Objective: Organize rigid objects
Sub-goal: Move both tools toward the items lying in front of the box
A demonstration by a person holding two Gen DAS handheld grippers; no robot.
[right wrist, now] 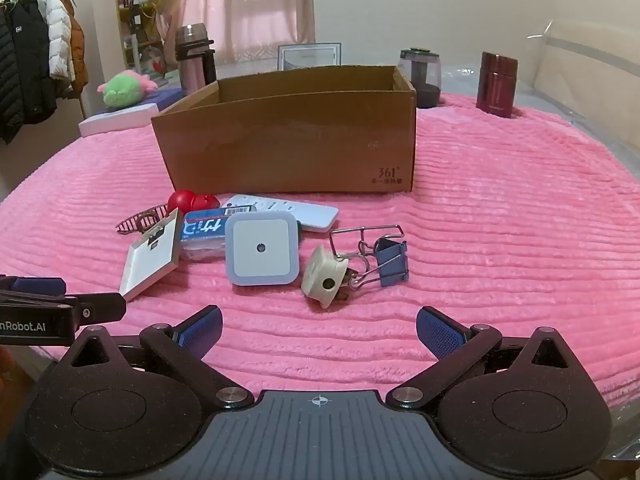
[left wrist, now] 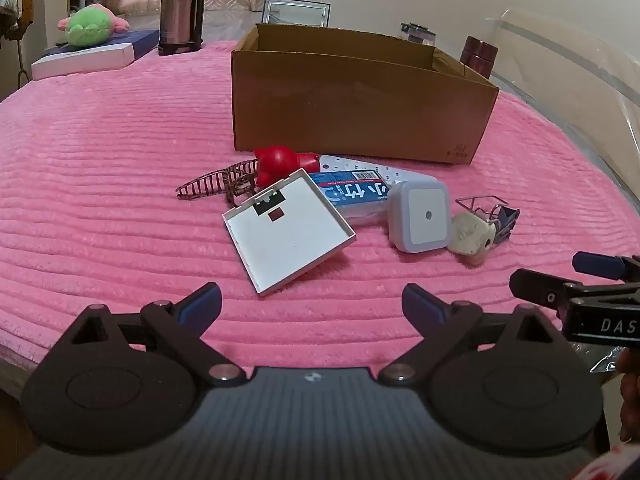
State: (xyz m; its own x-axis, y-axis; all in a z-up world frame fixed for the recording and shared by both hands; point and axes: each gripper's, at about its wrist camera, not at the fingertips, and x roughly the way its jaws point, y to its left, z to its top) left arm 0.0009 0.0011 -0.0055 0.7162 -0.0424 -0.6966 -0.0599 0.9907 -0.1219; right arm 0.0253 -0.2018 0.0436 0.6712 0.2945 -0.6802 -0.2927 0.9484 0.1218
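Two hand-held tongs, left tongs point(left wrist: 311, 304) and right tongs point(right wrist: 319, 330), both spread wide w/ nothing between them, hover near a pink ribbed tabletop point(left wrist: 100, 168).

A clutter of small rigid items sits just in front of an open cardboard box point(right wrist: 288, 144), printed "361°" at its lower right corner. Left to right: brown hair claw point(left wrist: 216, 186), red toy point(left wrist: 278, 164), white square cover point(left wrist: 288, 232) leaning on a blue-labelled clear case point(right wrist: 204, 236) w/ Japanese print, white remote point(right wrist: 296, 212) at the far side, square night light point(right wrist: 262, 250), cream plug point(right wrist: 324, 276) touching a blue binder clip point(right wrist: 390, 262).

All look light & stiff. The cover is prob. thin plastic; pinch its raised edge. The night light is smooth, maybe slippery; grip across its flat sides. The clip's wire arms could snag.

Left tongs' body reads "nRobot.AI", right's "DAS".
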